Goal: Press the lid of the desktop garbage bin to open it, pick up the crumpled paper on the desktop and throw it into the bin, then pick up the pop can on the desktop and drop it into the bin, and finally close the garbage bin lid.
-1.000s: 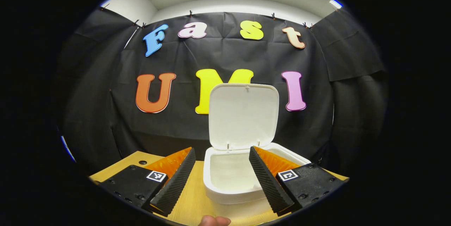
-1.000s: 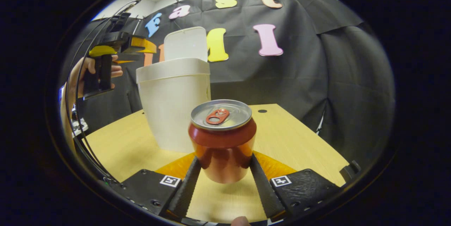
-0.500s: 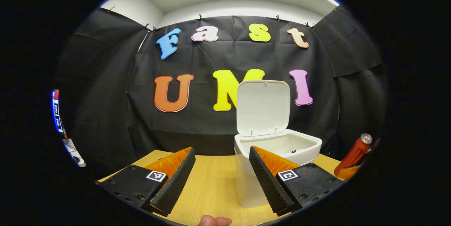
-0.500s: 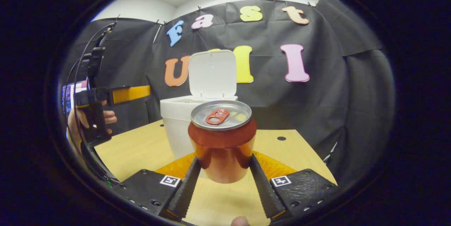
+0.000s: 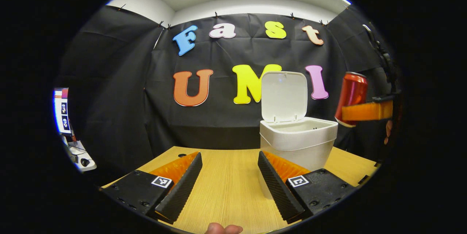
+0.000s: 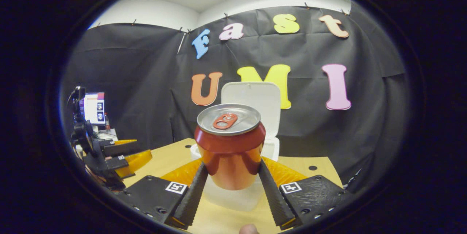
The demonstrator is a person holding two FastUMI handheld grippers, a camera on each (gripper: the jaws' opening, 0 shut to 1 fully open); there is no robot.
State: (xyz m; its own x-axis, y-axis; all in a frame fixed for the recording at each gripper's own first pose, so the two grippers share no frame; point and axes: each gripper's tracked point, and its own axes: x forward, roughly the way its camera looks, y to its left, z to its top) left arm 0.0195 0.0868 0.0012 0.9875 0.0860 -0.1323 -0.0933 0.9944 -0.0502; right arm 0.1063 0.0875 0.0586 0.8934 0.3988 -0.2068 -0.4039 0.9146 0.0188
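Two grippers: one idle, one loaded.
Left gripper (image 5: 229,179): spread, empty, backed away left of bin (image 5: 298,143).
Lid (image 5: 284,96): upright, open.
Pop can (image 6: 230,146): pinched by right gripper (image 6: 230,190), raised from desktop (image 5: 226,186), now nearing bin.
Next: release above opening.

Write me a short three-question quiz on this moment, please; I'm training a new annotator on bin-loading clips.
1. True or false: the garbage bin has its lid shut.
2. What does the right gripper hold? A) crumpled paper B) pop can C) nothing
3. In a few words: how does the left gripper stand?

Key:
1. False; the lid stands upright, open.
2. B; both fingers press on the can's sides, and the can is held upright in the air to the right of the bin.
3. Open and empty, over the table in front of the bin.
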